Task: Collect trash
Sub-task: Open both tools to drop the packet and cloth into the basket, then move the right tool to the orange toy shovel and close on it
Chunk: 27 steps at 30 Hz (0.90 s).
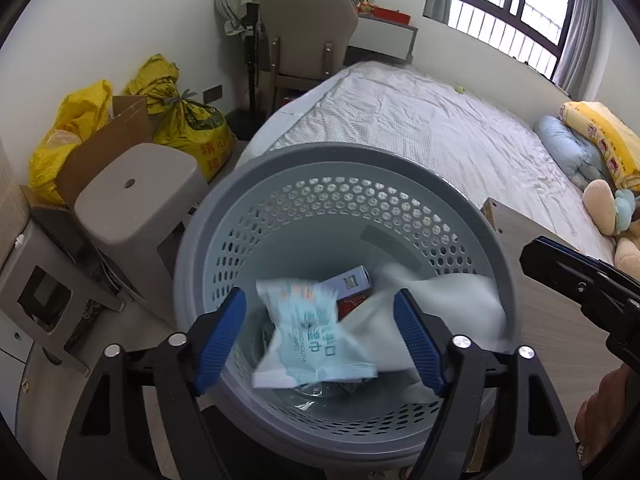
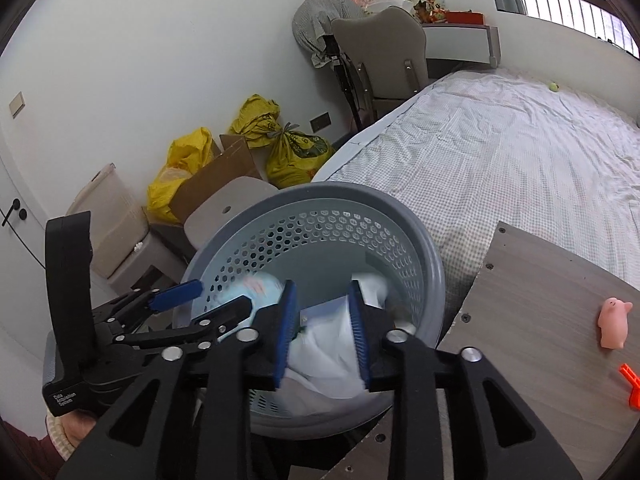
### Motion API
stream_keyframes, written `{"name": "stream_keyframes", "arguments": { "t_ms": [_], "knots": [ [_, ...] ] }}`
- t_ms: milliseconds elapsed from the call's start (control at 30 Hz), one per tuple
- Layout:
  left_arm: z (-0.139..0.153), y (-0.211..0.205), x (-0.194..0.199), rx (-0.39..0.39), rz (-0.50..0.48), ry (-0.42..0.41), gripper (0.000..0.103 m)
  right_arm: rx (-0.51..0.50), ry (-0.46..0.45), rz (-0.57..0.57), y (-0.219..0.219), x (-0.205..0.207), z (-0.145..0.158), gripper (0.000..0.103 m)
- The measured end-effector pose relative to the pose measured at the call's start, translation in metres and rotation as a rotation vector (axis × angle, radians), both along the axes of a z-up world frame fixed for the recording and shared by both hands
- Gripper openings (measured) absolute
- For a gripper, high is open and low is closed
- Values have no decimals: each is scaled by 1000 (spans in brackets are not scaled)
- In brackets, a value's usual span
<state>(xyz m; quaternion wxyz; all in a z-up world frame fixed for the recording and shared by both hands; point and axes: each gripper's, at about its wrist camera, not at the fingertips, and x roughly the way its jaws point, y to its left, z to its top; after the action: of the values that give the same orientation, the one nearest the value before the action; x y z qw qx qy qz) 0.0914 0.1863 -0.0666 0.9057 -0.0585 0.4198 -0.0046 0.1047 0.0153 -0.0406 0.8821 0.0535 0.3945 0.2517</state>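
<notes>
The bed (image 1: 400, 128) fills the far half of the room from about 12 to 3 o'clock. Nearer, the grey perforated wastebasket (image 1: 224, 240) sits straight ahead, beside the wooden desk (image 2: 540, 300) at 3 o'clock.

The left claw (image 1: 320, 332) hangs over the basket mouth with its blue pads spread wide and nothing pinched. A light-blue wipes packet (image 1: 312, 332) is blurred between them, apparently loose and falling. The risk is small: it looks well inside the rim, though a flat packet could flutter and catch on the edge.

The right claw (image 2: 322, 328) is also over the basket, jaws partly apart, with white crumpled tissue (image 2: 320, 344) between the pads. I cannot tell whether it is gripped or already let go. Light tissue may cling to the ribbed pads and ride back out when the claw lifts, ending up on the floor.

The two claws are close together above one opening, so they could knock each other or tip the basket.

A red-and-blue box (image 1: 352, 284) already lies at the bottom. On the desk remain a pink pig toy (image 2: 614, 322) and an orange piece (image 2: 632, 384); mistaking the toy for trash would be an error.
</notes>
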Motion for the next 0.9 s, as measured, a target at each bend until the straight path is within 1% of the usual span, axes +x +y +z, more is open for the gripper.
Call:
{"name": "stream_keyframes", "arguments": {
  "t_ms": [133,200,333,400,433,533,667,767,900],
  "knots": [
    [4,11,-2,4,36,-9,76,-6,7,2,0,-3,-2,33],
    [6,14,-4,8,49,-15,77,-7,8,2,1,-6,-3,38],
    [9,15,-9,20,66,-23,78,-9,6,3,1,-14,-3,41],
    [11,15,-11,27,70,-25,78,-10,3,-1,0,-17,-2,44],
    [11,14,-13,31,72,-26,78,-9,3,-3,-1,-19,-2,45],
    [14,12,-17,35,73,-28,78,-8,9,-9,-5,-25,-2,45],
    [19,9,-26,46,72,-35,82,2,8,-28,-14,-35,-2,45],
    [23,6,-29,47,64,-40,84,6,7,-45,-23,-45,-2,48],
    [29,-5,-35,43,46,-46,86,3,10,-76,-41,-59,-4,50]
  ]
}}
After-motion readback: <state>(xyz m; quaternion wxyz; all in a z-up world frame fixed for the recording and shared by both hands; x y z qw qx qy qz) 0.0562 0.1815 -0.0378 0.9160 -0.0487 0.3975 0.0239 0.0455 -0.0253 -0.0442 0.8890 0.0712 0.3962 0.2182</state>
